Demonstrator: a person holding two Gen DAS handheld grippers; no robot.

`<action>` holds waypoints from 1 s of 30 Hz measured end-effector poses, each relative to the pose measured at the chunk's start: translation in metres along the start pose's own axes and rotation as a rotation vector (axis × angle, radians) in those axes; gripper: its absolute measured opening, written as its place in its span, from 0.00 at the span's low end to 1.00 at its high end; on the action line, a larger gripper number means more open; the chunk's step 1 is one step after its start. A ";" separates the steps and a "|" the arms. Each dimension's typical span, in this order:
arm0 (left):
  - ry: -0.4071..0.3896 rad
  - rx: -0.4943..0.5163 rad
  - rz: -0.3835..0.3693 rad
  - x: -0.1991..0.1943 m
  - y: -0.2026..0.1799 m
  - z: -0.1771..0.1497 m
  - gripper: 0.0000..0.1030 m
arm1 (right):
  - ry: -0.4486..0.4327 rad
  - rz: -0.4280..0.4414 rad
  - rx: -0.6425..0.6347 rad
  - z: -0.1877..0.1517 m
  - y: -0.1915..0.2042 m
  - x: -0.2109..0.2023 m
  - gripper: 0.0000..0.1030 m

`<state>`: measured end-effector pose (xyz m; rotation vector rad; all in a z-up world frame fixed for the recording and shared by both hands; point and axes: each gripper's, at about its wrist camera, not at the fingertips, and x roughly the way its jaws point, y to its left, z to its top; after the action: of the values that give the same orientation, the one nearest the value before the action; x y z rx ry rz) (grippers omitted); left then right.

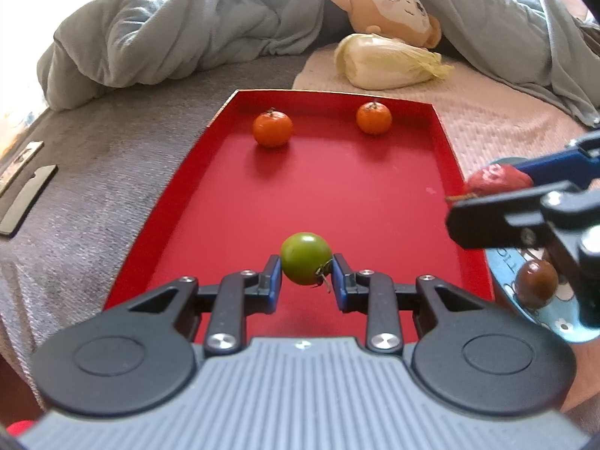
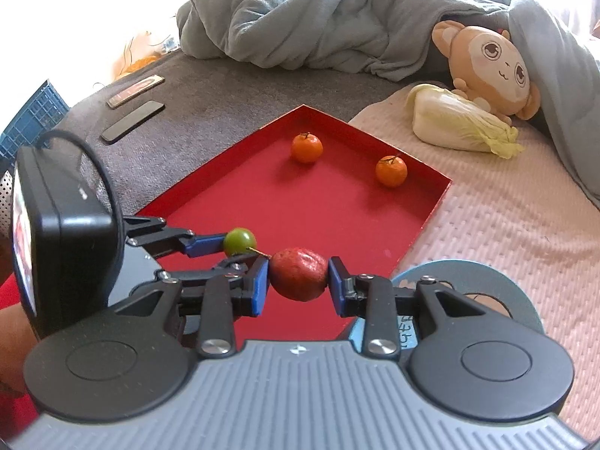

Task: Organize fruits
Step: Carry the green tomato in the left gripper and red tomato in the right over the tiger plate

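Clamping a small green fruit (image 1: 305, 258) between its blue pads, the left gripper (image 1: 305, 277) hangs low over the near end of the red tray (image 1: 225, 202), at the bottom centre of the left wrist view. The fruit is round and smooth, and the pads meet it only at its two sides, so it could roll out and land off target if the grip slackens early.

Just right of it, the right gripper (image 2: 299, 281) is clenched on a wrinkled red fruit (image 2: 298, 273) above the tray's near right edge, beside a blue plate (image 2: 525, 288) where a dark brown fruit (image 1: 536, 281) lies. In the right wrist view the two grippers sit very close together, the green fruit's stalk almost touching the right one's finger; a sideways move by either hand could knock the other's load loose.

Farther up the tray, two oranges (image 1: 272, 127) (image 1: 374, 118) rest near the far wall, well apart. A dropped fruit could roll into them.

Beyond, on the bed, lie a cabbage (image 1: 386, 62) and a plush toy (image 1: 390, 3).
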<state>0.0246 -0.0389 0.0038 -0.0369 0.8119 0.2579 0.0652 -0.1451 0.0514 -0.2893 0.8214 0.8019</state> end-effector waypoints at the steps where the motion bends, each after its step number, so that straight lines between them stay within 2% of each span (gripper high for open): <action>1: -0.001 0.004 0.000 0.000 -0.002 0.000 0.31 | 0.000 -0.002 0.005 -0.001 -0.002 0.000 0.37; 13: -0.014 0.011 -0.007 -0.008 -0.019 0.003 0.31 | -0.016 -0.011 0.040 -0.015 -0.025 -0.023 0.37; 30: -0.052 0.035 -0.057 -0.031 -0.047 0.008 0.31 | -0.065 -0.078 0.113 -0.040 -0.059 -0.061 0.37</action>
<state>0.0216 -0.0898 0.0286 -0.0204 0.7620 0.1896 0.0620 -0.2377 0.0662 -0.1926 0.7869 0.6861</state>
